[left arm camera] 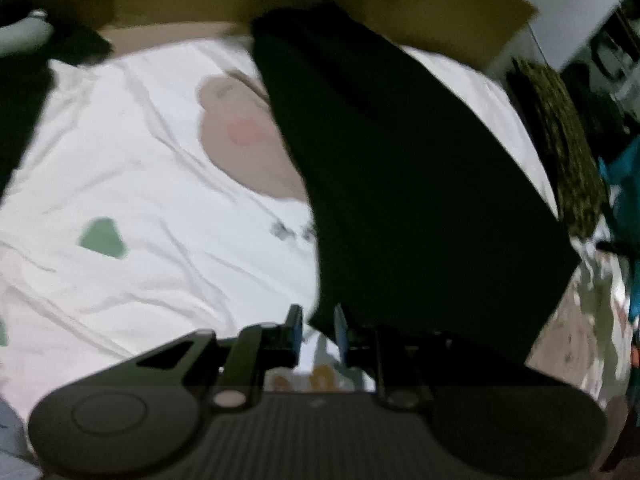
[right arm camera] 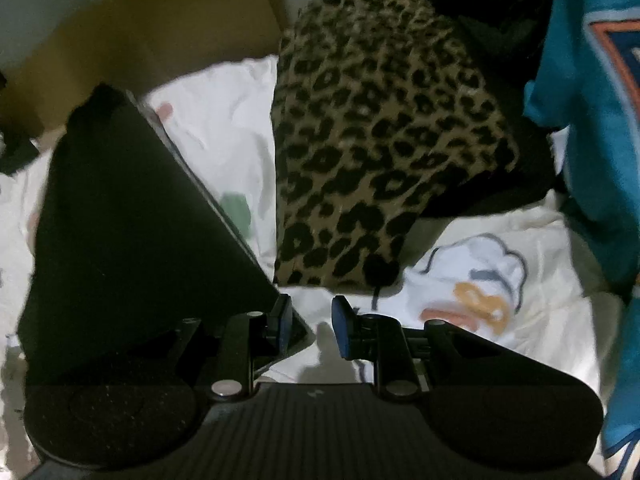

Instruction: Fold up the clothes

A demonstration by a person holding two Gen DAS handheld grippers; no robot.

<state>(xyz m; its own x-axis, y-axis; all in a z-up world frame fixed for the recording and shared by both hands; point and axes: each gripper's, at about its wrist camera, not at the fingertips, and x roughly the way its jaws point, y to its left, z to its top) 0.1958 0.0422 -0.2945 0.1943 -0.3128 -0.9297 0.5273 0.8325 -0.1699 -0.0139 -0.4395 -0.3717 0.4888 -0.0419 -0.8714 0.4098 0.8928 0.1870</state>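
Note:
A black garment [left arm camera: 400, 180] stretches flat and tilted above the white printed sheet [left arm camera: 140, 160], and its far end covers part of the brown board behind. My left gripper [left arm camera: 317, 330] is shut on its near left corner, with a little sheet showing lower in the gap. In the right wrist view the same black garment [right arm camera: 140, 220] runs up and left from my right gripper [right arm camera: 311, 322]. Its near right corner, with a pale edge, lies against the left finger [right arm camera: 280, 320] and pokes between the narrowly spaced jaws, which grip it.
A leopard-print garment [right arm camera: 380, 120] lies heaped on the sheet [right arm camera: 500, 320] just beyond the right gripper. A teal jersey [right arm camera: 592, 120] hangs at the far right. A brown board [right arm camera: 160, 28] stands at the head of the bed. Dark furniture sits behind.

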